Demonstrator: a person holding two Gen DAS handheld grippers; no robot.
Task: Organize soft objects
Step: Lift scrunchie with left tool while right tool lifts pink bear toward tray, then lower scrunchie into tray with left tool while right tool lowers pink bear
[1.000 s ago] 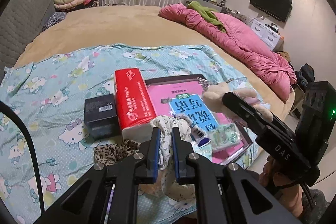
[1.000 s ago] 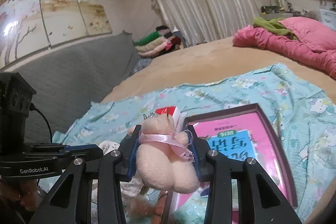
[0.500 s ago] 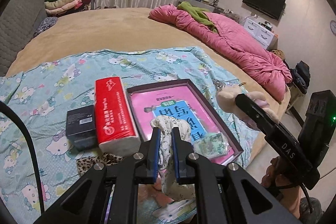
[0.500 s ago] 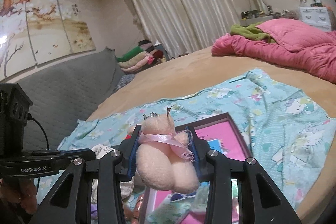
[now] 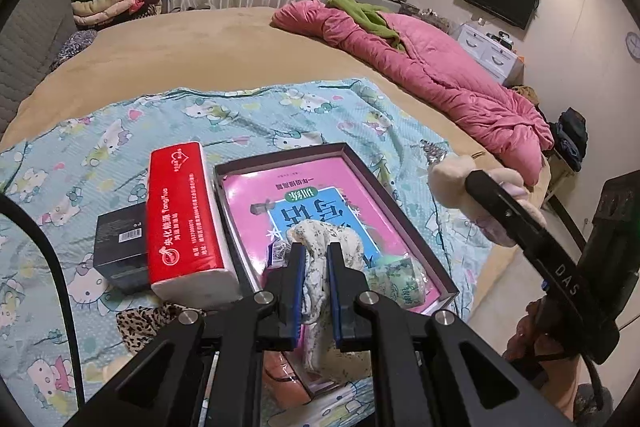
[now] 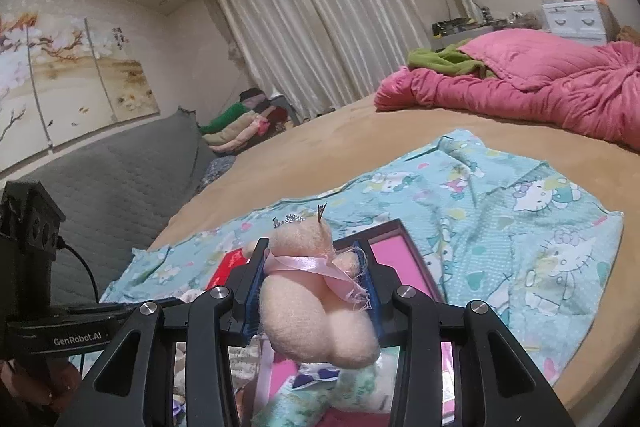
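- A wide bed (image 5: 168, 63) with a tan cover is seen to fill most of both views; a crumpled pink quilt (image 5: 432, 67) is heaped along its far right edge.
- A light-blue cartoon-print sheet (image 5: 100, 147) is spread over the near part of the bed, and the smaller things are carried on it.
- A shallow dark-rimmed box (image 5: 382, 187) is laid on the sheet near the bed's near edge, with a pink-and-blue printed book (image 5: 280, 195) lying flat inside it.
- A red tissue pack (image 5: 180, 215) is placed just beside the box's left wall, and a small black carton (image 5: 120, 247) is set against the pack's left side.
- A leopard-print cloth (image 5: 140, 323) is bunched on the sheet in front of the tissue pack, close to the bed's near edge.
- A small green-patterned packet (image 5: 400, 279) is seen in the box's near right corner.
- The left claw (image 5: 316, 267) is nearly closed on a pale floral cloth (image 5: 320, 239), which is pinched between the blue pads and held over the near end of the box, its loose end hanging below them.
- The right claw (image 6: 312, 279) is clamped on a small cream plush bear (image 6: 312, 311) with a pink ribbon at its neck; the bear is held clear of the bed, above the box's right side.
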